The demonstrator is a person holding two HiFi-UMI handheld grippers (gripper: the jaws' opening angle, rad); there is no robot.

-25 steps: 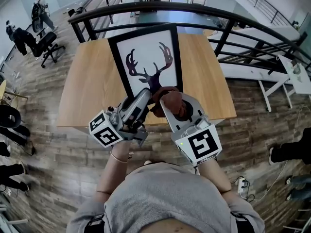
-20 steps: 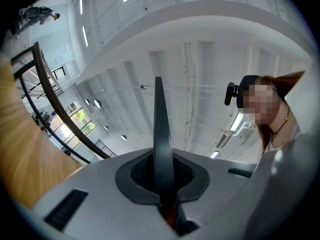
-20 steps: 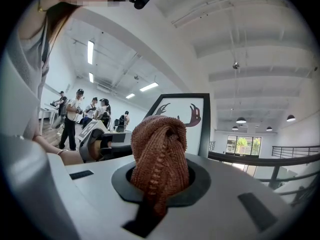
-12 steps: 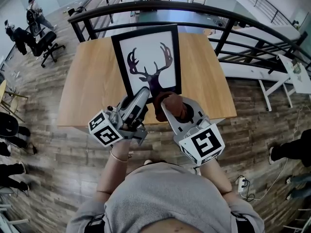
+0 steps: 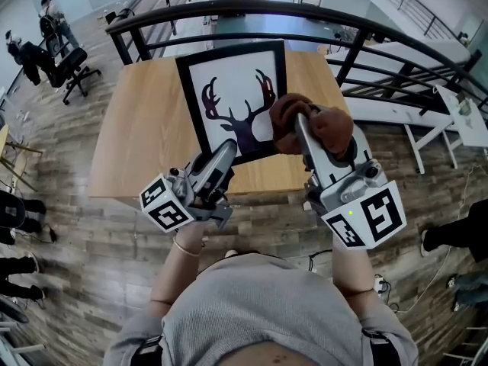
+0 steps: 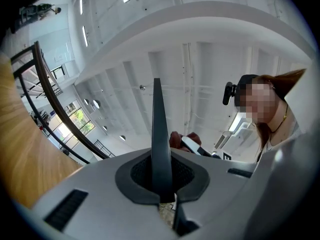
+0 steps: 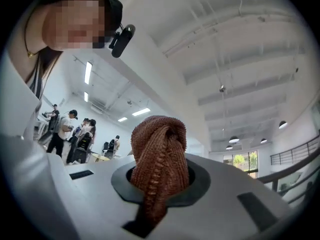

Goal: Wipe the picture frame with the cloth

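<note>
- Over the wooden desk [image 5: 145, 128], in the head view, the picture frame [image 5: 236, 90] with its antler print stands tilted. The left claw [image 5: 226, 149] has it by the lower left corner. The right claw [image 5: 303, 132] carries a brown cloth [image 5: 320, 124], bunched just beside the frame's right rim. Whether the wad touches the rim I cannot tell. The frame looks flat, stiff and light. Its smooth front is probably slippery and easily marked, so the dark rim is the place to hold it, not the face.
- Seen from the left gripper view, the left claw [image 6: 162, 186] is pinched almost together on a thin dark sliver. That sliver is the picture frame [image 6: 156, 134] seen edge-on, rising straight out of the jaws. A one-corner hold like this would likely let the frame swing under a hard wipe, so light strokes seem wise.
- Seen from the right gripper view, the right claw [image 7: 157, 186] is clamped on the cloth [image 7: 159, 154]. A knitted wad of it bulges up past the tips. It looks soft, limp and grippy, and the wad beyond the tips should cushion the frame from the hard claw.
</note>
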